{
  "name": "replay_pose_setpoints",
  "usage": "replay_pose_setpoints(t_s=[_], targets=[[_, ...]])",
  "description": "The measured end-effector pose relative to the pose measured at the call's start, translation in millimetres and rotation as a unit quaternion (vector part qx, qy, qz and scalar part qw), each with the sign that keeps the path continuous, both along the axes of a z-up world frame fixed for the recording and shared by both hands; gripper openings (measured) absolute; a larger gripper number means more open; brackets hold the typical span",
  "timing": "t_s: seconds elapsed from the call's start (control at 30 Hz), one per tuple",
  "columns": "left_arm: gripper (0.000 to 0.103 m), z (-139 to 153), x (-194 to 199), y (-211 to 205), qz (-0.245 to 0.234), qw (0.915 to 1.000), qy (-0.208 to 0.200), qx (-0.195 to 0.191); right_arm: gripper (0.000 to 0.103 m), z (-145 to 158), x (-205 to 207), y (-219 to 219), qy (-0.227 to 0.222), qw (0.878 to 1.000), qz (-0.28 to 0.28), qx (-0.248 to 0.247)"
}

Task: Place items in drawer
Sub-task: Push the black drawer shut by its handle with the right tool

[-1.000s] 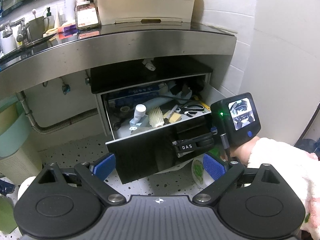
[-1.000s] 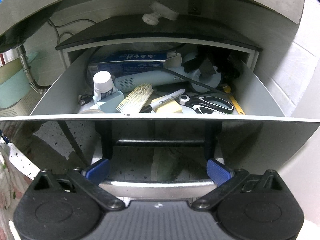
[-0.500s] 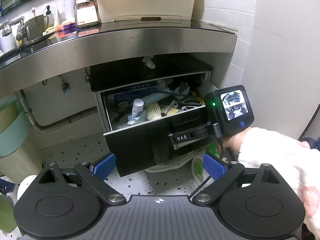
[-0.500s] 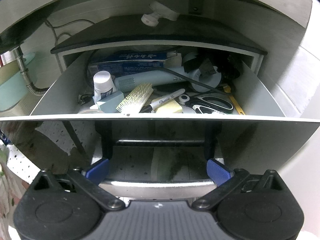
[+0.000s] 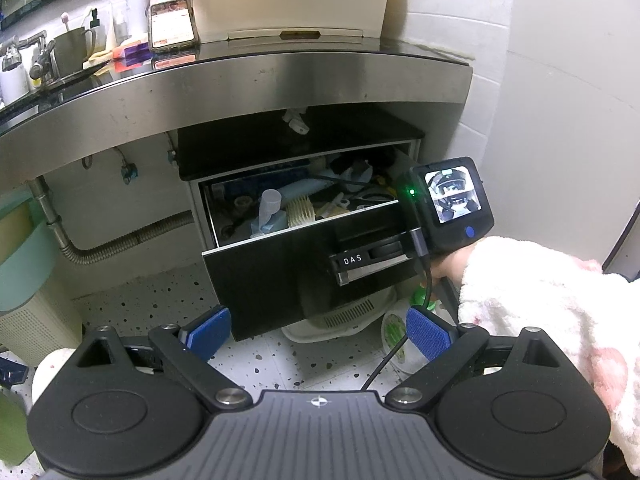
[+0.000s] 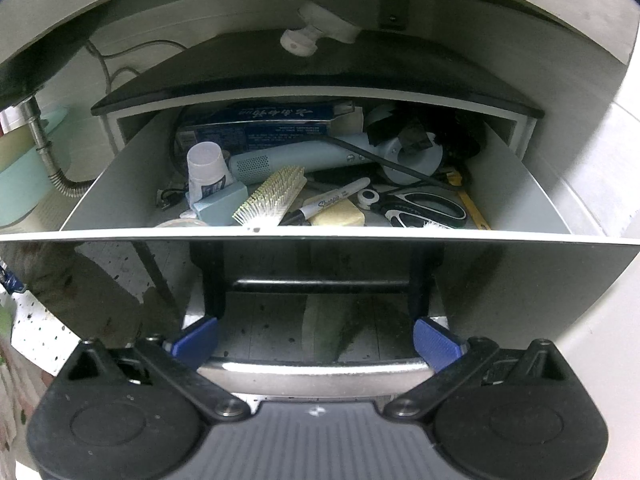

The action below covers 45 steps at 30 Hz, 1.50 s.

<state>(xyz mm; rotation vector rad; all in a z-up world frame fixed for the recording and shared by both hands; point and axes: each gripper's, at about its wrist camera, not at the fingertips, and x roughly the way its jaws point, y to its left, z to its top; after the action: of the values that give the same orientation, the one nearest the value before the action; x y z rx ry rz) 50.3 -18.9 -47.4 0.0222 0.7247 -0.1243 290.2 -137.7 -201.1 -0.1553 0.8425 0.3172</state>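
The left gripper [image 5: 318, 330] hangs back, jaws spread wide, empty. The drawer [image 5: 280, 268] stands partly open under the counter [image 5: 240, 80], brush [image 6: 272, 200], marker [image 6: 336, 202] and scissors [image 6: 420, 208] inside. The right gripper [image 6: 316, 340], spread wide, sits against its handle [image 6: 316, 374].

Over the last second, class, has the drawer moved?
Yes. In the left wrist view the drawer has slid inward, toward the cabinet top, pushed shut by the right gripper.
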Motion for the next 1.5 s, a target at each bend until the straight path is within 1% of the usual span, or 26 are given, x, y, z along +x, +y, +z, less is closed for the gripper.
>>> replay_pose_setpoints(t_s=[1.03,1.5], targets=[[0.095,-6,-37,-3,-0.005,0.9999,0.015,-0.002,0.103,0,-3,0,0.000,1.000,-0.001,0.000],[0.095,-4,-56,-2,0.000,0.9999,0.013,-0.003,0.103,1,-2,2,0.002,1.000,-0.003,0.000]])
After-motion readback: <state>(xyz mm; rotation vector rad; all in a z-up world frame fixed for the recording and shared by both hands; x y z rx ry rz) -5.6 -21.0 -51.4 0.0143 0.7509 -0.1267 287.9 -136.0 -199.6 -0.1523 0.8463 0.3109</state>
